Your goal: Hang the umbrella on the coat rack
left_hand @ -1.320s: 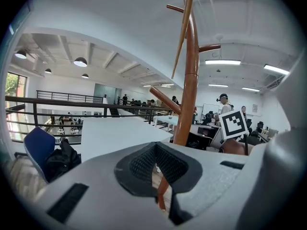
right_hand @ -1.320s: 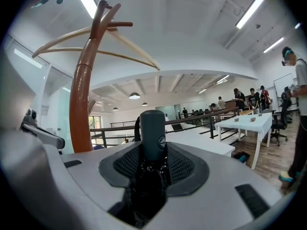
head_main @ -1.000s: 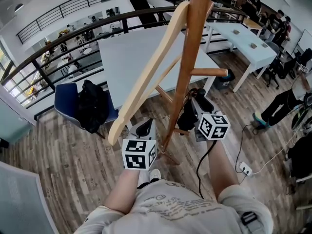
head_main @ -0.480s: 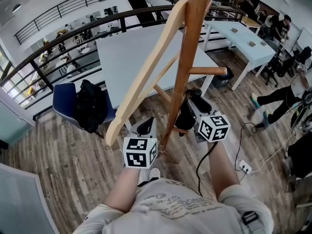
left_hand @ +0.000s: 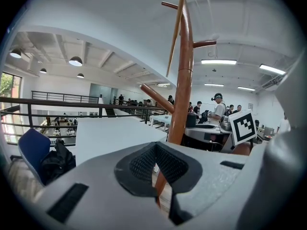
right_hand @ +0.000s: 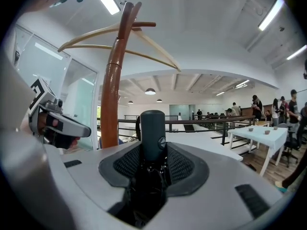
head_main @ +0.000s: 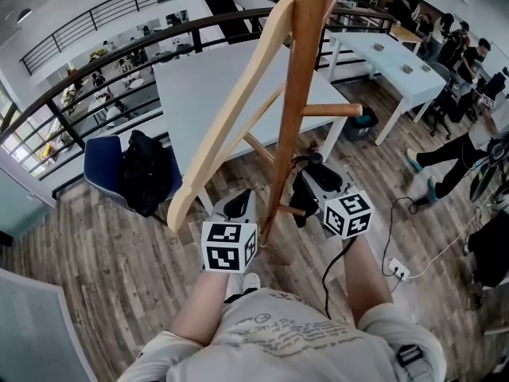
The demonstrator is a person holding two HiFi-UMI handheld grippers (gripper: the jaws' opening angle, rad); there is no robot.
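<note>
The wooden coat rack [head_main: 293,110] rises in front of me, with a long pale curved arm [head_main: 227,122] and a short peg [head_main: 332,110]. My right gripper [head_main: 312,178] is shut on a folded black umbrella [head_main: 305,197], just right of the pole and below the peg. In the right gripper view the umbrella's dark handle [right_hand: 152,131] stands up between the jaws of the right gripper [right_hand: 152,169], with the pole [right_hand: 111,95] to its left. My left gripper [head_main: 237,204] is shut on nothing, low beside the pole's left. From the left gripper [left_hand: 156,174], the pole [left_hand: 183,90] stands close ahead.
A large white table [head_main: 215,86] stands behind the rack. A blue chair [head_main: 107,173] with a black bag [head_main: 147,173] is at the left by a dark railing [head_main: 103,66]. At the right are more white tables [head_main: 398,62], people, and a cable with a power strip [head_main: 398,273] on the floor.
The right gripper with the umbrella has edged slightly closer to the pole. The left gripper has stayed nearly in place. The view has shifted a little.
</note>
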